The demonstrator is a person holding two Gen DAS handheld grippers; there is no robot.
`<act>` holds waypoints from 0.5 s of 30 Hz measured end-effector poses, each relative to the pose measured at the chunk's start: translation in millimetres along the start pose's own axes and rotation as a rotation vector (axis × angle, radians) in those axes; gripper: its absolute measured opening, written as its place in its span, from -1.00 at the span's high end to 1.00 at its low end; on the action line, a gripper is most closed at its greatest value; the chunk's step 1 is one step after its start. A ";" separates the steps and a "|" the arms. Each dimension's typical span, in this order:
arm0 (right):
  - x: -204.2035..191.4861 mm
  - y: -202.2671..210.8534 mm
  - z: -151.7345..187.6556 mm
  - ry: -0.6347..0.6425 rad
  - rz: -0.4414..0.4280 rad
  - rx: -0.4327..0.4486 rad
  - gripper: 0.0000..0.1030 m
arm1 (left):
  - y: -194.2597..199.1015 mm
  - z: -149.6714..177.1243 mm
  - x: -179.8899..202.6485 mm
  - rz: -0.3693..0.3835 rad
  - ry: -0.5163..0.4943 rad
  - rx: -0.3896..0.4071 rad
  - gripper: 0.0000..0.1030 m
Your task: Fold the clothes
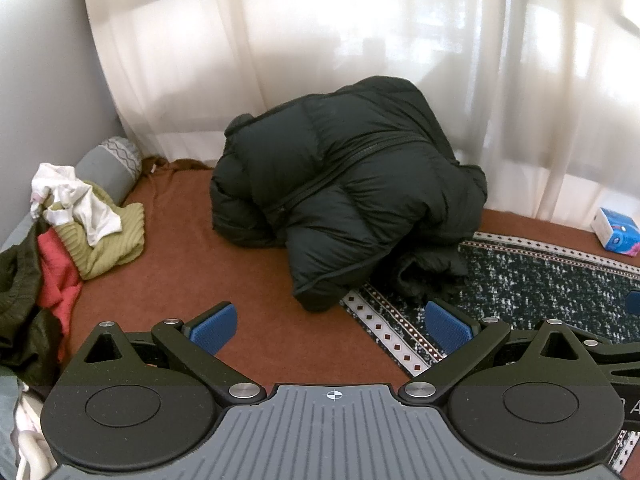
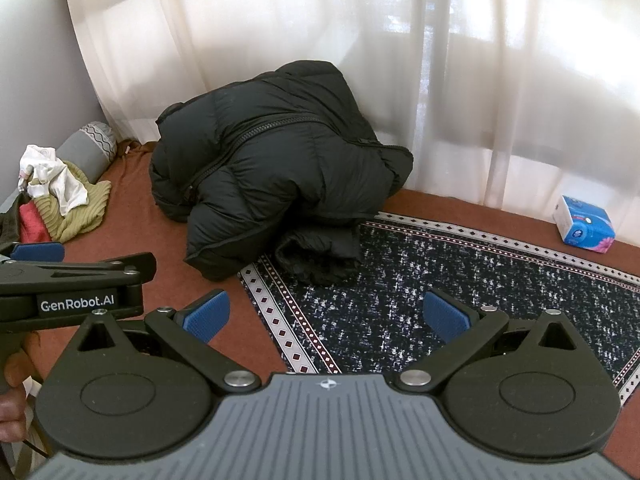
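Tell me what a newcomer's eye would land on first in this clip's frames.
First, the big black puffer jacket, bunched in a mound against the white curtain, with one end spilling onto the patterned rug. Next, the pile of clothes heaped at the far left, white and green on top of red. Both the left gripper and right gripper are open, holding nothing.

Floor: brown carpet, reaching ahead of the jaws.
Rug: dark speckled rug with a diamond border, under the right jaws.
Back: sheer white curtain, daylight glowing through.
Left: plain white wall.
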State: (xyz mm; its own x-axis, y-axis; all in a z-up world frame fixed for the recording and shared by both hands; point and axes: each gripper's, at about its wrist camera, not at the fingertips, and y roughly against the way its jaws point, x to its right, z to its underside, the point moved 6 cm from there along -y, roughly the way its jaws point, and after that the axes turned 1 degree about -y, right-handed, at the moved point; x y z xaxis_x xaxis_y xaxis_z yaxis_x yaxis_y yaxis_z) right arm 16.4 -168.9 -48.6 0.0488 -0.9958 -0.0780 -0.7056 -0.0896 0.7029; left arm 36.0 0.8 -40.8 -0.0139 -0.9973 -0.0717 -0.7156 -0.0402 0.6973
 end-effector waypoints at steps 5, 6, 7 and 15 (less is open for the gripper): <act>2.0 -0.7 -0.1 0.002 -0.004 -0.002 -1.00 | -1.1 -1.5 2.7 -0.003 0.000 -0.003 -1.00; 2.6 -1.0 -0.3 0.003 -0.004 -0.002 -1.00 | -1.4 -1.7 3.9 -0.004 0.001 -0.003 -1.00; 3.5 -1.3 -0.6 0.003 -0.006 -0.003 -1.00 | -1.7 -1.9 5.0 -0.006 0.001 -0.004 -1.00; 14.1 -9.7 -5.0 0.008 -0.026 -0.019 -1.00 | -10.0 -5.9 16.2 -0.023 0.008 -0.025 -1.00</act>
State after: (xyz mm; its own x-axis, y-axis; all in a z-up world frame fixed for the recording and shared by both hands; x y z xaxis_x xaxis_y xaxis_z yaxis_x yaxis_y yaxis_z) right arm 27.5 -182.2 -53.0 0.0727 -0.9933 -0.0902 -0.6902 -0.1154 0.7143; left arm 47.1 -15.3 -44.7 0.0075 -0.9966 -0.0823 -0.6978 -0.0642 0.7135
